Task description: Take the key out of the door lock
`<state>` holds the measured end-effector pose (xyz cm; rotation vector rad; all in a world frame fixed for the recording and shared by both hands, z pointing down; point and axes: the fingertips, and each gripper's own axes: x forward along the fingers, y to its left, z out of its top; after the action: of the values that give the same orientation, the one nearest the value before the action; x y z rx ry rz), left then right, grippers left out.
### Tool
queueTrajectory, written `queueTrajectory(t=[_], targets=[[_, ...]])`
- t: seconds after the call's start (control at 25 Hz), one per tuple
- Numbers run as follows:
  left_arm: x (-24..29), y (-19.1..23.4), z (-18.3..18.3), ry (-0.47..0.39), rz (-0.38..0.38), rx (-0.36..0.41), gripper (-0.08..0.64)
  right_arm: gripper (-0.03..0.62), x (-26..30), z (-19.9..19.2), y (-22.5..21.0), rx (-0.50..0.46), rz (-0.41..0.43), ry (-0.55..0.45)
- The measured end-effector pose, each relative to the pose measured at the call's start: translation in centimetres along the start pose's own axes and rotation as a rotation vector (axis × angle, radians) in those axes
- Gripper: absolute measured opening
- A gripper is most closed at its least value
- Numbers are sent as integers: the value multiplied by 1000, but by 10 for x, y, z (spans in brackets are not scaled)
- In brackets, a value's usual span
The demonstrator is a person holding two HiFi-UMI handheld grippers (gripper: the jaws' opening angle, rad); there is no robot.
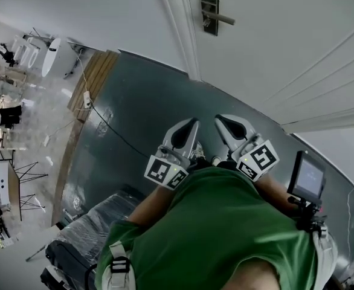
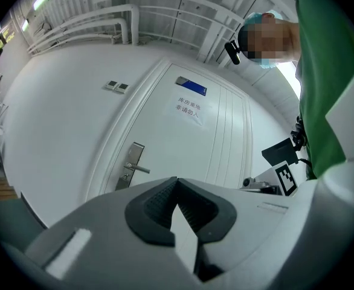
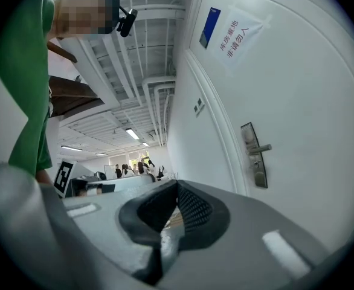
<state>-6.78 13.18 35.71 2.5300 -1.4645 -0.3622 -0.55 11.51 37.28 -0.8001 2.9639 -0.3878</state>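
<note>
lock plate (image 1: 209, 8): a metal plate is sitting on the white door (image 1: 273, 47), near the door's edge, with a lever handle (image 1: 220, 19) sticking out of it.
key: neither gripper is holding it; the lock plate below the lever is showing too small in every view to tell a key there.
left gripper (image 1: 188, 127): it is hanging well apart from the lock plate, below it in the head view, jaws pressed together with nothing between them.
right gripper (image 1: 226, 124): it is hanging just beside the left gripper, equally far from the lock plate, its jaws also pressed together and empty.
person (image 1: 219, 222): wearing a green shirt, standing in front of the door and pointing both grippers toward the lock plate.
paper notice (image 2: 190, 109): it is hanging higher on the door than the lock plate, with a blue sign (image 2: 191, 86) just above it.
dark floor (image 1: 141, 107): it is stretching from the grippers to the foot of the door, under the lock plate.
</note>
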Motion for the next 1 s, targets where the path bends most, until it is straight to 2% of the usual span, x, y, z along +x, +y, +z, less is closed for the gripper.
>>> queueTrajectory(t=[0.36,0.64,0.8,1.0], targets=[[17,50,17,14,-17,24,0,3,47,14,-10,-33,-45,-15],[0,86,-2,33,-44,7,0,3,79,-14,-1,-28,-72,-12],[13,108,-16,58,-51,-15,0,3,95,-25,-21,-13,-101,9],[9,107,-15,68,-69,-37,0,3,90,-23,-16,-15,-139,17]])
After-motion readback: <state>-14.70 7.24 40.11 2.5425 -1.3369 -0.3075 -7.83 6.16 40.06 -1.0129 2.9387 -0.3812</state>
